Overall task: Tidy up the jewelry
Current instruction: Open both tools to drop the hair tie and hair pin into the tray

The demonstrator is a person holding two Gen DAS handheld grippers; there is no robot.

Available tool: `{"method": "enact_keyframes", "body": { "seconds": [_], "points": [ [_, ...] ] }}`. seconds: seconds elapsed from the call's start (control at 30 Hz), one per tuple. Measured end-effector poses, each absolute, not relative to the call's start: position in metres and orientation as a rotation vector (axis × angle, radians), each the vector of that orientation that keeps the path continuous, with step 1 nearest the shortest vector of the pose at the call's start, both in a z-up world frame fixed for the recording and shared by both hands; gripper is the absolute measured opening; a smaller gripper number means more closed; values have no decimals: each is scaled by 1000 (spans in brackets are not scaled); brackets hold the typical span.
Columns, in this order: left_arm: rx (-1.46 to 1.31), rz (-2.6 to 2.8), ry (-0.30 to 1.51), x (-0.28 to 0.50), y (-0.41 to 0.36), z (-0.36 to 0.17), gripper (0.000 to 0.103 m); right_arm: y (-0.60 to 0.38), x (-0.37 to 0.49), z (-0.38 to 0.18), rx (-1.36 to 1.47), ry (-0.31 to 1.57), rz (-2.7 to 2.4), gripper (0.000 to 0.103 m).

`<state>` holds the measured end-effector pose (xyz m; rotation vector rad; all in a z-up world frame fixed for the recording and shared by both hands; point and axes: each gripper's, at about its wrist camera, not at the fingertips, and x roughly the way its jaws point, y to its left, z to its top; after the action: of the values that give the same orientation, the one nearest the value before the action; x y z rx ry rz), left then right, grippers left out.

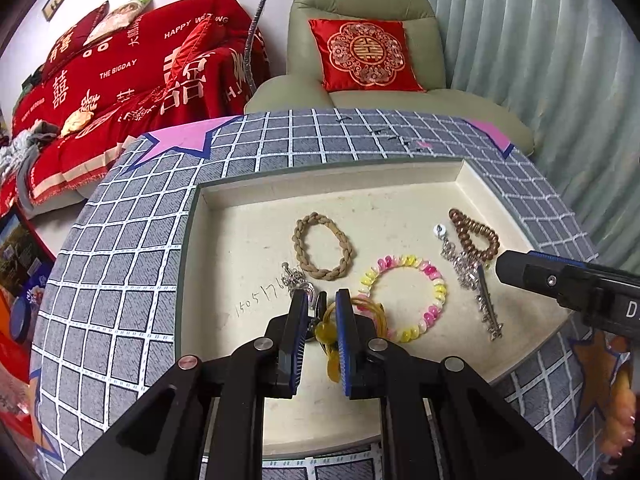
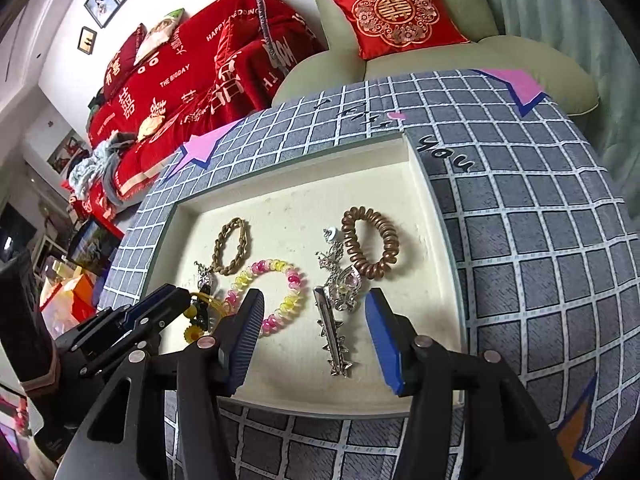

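My left gripper (image 1: pixel 322 312) is clamped on a yellow elastic hair tie with amber beads (image 1: pixel 332 330) at the near left of the shallow cream tray (image 1: pixel 248 200). My right gripper (image 2: pixel 314 320) hangs released, jaws wide apart, over the spiked silver hair clip (image 2: pixel 332 336), not touching it, just beside the pink-and-yellow spiral bracelet (image 2: pixel 276 292).

So everything sits in the tray (image 2: pixel 424 200) on the bench (image 2: pixel 520 240). Braided band (image 2: pixel 232 246) far left, coil bracelet (image 2: pixel 276 296) in front of it, spiral tie (image 2: pixel 370 248) far right, hair clip (image 2: pixel 332 336) nearest, between bracelet and tie.
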<state>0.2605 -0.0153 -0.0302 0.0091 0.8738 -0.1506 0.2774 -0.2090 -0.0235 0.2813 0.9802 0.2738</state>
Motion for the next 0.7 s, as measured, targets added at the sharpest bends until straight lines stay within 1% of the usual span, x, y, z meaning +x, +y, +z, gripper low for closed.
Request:
{"method": "enact_keyframes", "body": {
  "seconds": [0.03,0.07,0.1,0.13,0.2,0.37,0.43,0.47,0.5,0.57,0.63,0.7],
  "points": [
    [5,-147,869,260,-13,-28,24,-210,277,-22,284,976,270,56],
    [4,-142,864,260,-12,-27,27,-212,277,-21,288,974,267,57],
    [2,-134,858,260,-11,-24,67,-213,278,-20,293,975,264,57],
    [-2,-120,847,259,-9,-22,103,-214,278,-19,297,976,262,57],
    [0,-91,772,252,-7,-11,103,-215,279,-18,300,974,257,57],
    [20,-87,779,251,-7,-7,103,-217,278,-18,302,978,238,57],
    [22,-79,787,249,-7,-8,103,-217,276,-17,300,978,232,65],
    [25,-77,790,248,-7,-8,103,-218,275,-16,296,976,227,73],
    [29,-75,792,246,-7,-8,103,-219,274,-15,295,972,224,75],
    [38,-69,796,240,-7,-9,103,-220,270,-14,298,967,225,75],
    [41,-62,806,233,-7,-10,103,-220,266,-13,303,971,230,81],
    [30,-68,817,225,-5,-11,103,-220,260,-12,303,972,239,82]
  ]
}}
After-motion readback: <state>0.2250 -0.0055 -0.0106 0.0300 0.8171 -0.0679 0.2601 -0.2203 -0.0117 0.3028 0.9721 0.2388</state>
